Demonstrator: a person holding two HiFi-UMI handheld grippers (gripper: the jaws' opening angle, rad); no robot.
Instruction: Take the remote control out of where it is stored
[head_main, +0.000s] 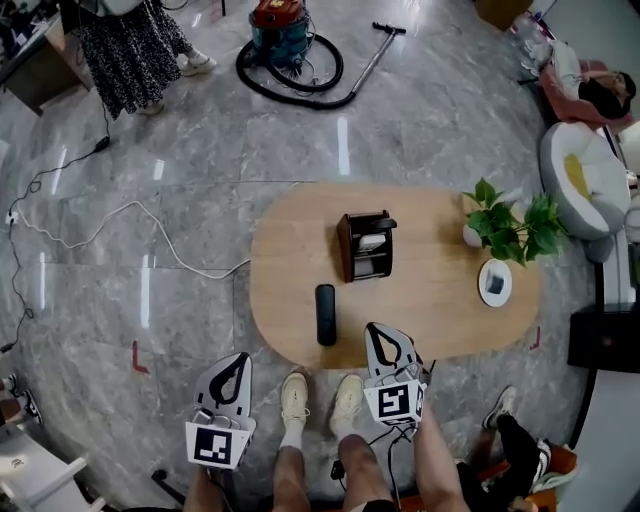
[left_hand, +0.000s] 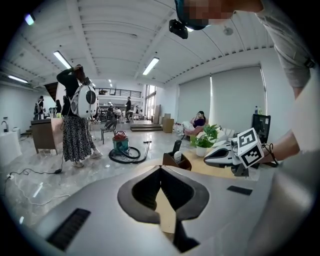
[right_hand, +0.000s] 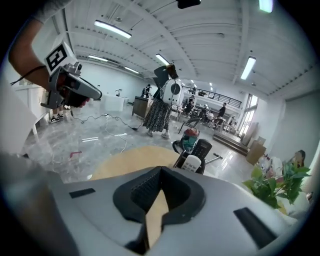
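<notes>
Left gripper (head_main: 241, 358) and right gripper (head_main: 374, 328) are pressed shut, empty. Remote (head_main: 326, 314) lies flat on table (head_main: 440, 320), just ahead-left of right tips, by near edge. Holder (head_main: 366, 246) farther ahead, bare wood between. Left gripper is off-table, over floor.

A slim black remote control (head_main: 326, 314) lay flat on the wooden table (head_main: 440, 320), its length running 12 to 6 o'clock. It sat apart from the dark brown holder (head_main: 345, 247), at about 7 o'clock of it. A white remote (head_main: 371, 241) and a black keypad remote (right_hand: 203, 148) stood upright in the holder.
</notes>
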